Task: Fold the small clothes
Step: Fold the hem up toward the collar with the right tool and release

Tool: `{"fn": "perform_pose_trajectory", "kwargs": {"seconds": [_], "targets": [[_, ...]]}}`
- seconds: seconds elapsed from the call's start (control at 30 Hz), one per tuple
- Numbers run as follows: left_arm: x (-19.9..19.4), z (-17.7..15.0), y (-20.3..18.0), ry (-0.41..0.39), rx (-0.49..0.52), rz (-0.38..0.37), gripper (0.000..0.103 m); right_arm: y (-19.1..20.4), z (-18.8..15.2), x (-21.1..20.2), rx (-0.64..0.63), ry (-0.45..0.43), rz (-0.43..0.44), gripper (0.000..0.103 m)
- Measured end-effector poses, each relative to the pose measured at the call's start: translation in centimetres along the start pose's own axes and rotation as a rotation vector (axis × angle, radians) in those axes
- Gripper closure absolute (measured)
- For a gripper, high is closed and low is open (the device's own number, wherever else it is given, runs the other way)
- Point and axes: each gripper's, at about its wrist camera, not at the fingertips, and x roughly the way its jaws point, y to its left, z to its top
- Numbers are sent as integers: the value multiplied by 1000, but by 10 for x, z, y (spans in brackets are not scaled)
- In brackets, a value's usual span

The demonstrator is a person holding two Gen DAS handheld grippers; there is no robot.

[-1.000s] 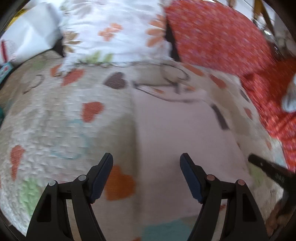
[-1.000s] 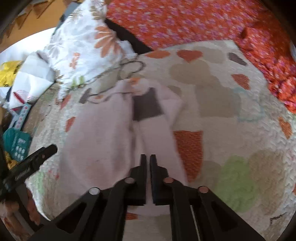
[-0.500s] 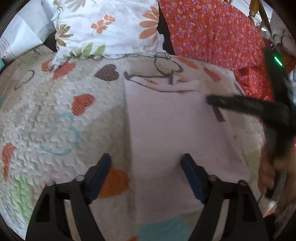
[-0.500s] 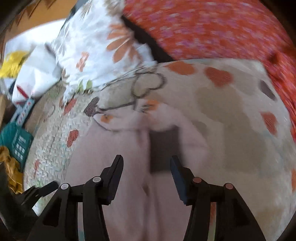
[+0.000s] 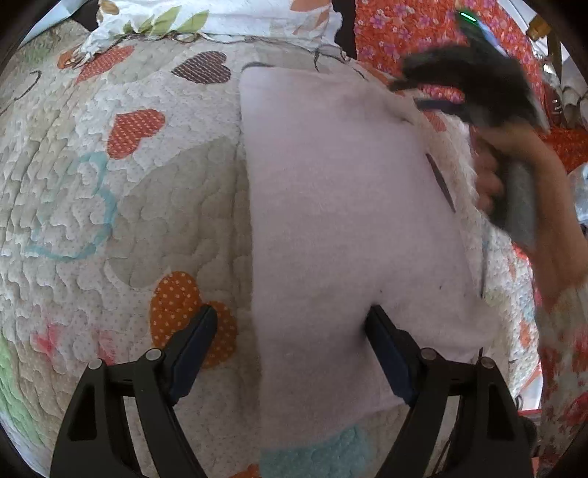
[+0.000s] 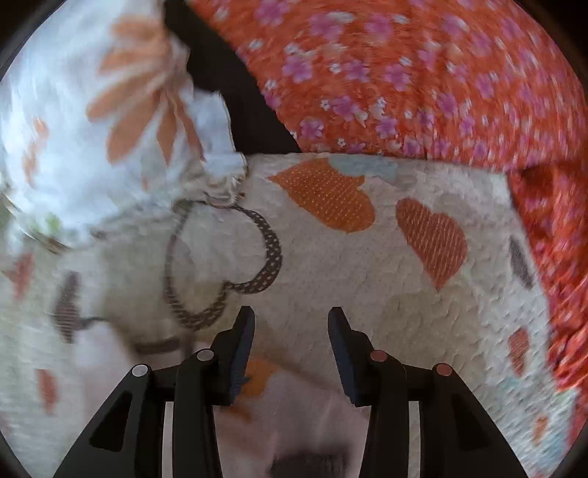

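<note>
Left wrist view: left gripper (image 5: 290, 331) has its fingers spread wide, nothing between the pads. It hangs low over the near end of the pale pink cloth (image 5: 341, 220). The cloth lies flat on the heart-print quilt (image 5: 110, 184) as a long strip running near to far, its left edge straight. The gripper's left finger (image 5: 191, 349) sits over an orange heart on the quilt, just left of the cloth edge; its right finger (image 5: 389, 353) is over the cloth itself. Can't tell whether either pad touches the fabric. A thin dark mark (image 5: 441, 184) shows near the cloth's right edge. Far right, the right gripper (image 5: 474, 73) is motion-blurred, held in the person's hand (image 5: 514, 165) above the cloth's far right corner; its finger state is not readable from this view. White floral pillow (image 5: 220, 18) at the far edge, red floral fabric (image 5: 422, 36) to its right.

Right wrist view: right gripper (image 6: 290, 338) fingers are spread apart, nothing pinched. Frame is blurred. The gripper sits over the quilt (image 6: 367, 294), with the pink cloth (image 6: 305, 423) under and behind the fingers at the near edge. A dark blurred patch (image 6: 308, 463) on the cloth at the bottom. A dotted brown heart outline (image 6: 257, 264) on the quilt lies just far-left of the fingers. Floral pillow (image 6: 92, 110) far left, red floral fabric (image 6: 404, 73) far and right.
</note>
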Motion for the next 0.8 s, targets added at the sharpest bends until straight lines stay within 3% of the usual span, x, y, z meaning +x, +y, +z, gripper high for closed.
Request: {"fn": "perform_pose_trajectory", "kwargs": {"seconds": [0.17,0.37,0.5,0.53,0.6,0.67,0.8], "targets": [[-29,4,7,-85,-15,3,21,-21,-53,-49,-3,38,187,39],[-32,5,8,-109,-34,22,21,-40,-128,-58,18,97,287,38],[-28,1,-1,-106,-23,20,21,-40,-141,-41,81,85,375,37],[-27,0,-3,-107,-17,25,21,-34,-139,-39,70,77,379,38],[-24,-1,-8,-107,-3,39,21,-21,-136,-44,28,61,392,59],[-23,0,-13,-111,8,46,21,-12,-134,-53,0,49,424,91],[-19,2,-26,-116,26,46,21,-12,-135,-66,-22,33,424,94]]}}
